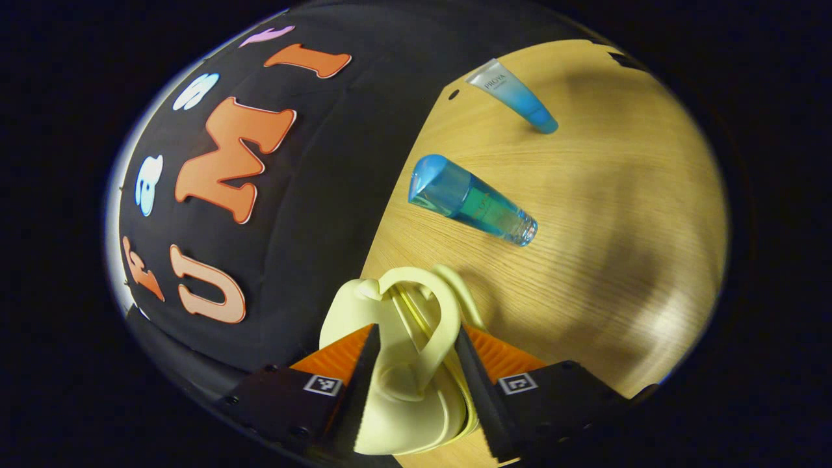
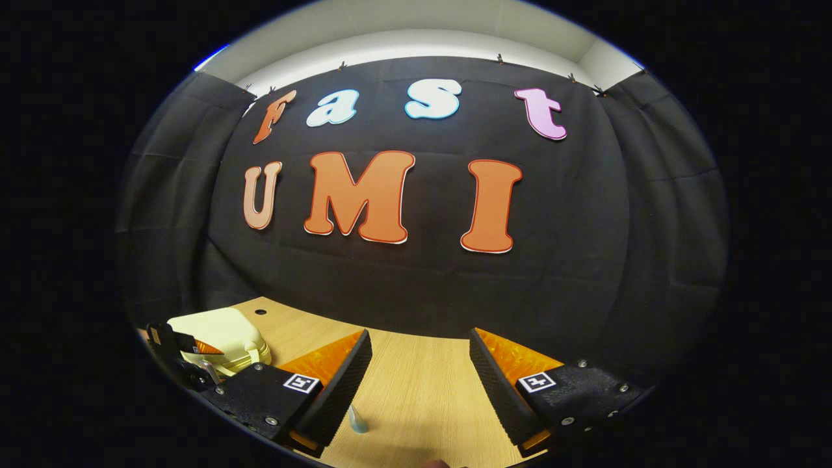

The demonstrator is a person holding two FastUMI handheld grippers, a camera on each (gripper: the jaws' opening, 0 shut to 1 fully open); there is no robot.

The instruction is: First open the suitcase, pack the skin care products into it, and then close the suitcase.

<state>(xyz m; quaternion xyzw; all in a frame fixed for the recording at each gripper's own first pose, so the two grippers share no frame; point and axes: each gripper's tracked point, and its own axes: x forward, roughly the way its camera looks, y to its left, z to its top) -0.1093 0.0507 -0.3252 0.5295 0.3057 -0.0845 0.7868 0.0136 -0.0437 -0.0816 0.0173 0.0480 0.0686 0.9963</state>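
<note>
Two skin care items, a blue bottle and a tube, lie on the bench beyond the pale yellow suitcase. The left claw straddles its handle, seemingly pinching it: opening looks underway; lifting the lid comes next. The right claw hovers open, empty, its view showing the suitcase from afar.

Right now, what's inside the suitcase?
Cannot tell: the suitcase is closed, with the left gripper around its handle. The bottle and tube lie outside it on the table.
</note>
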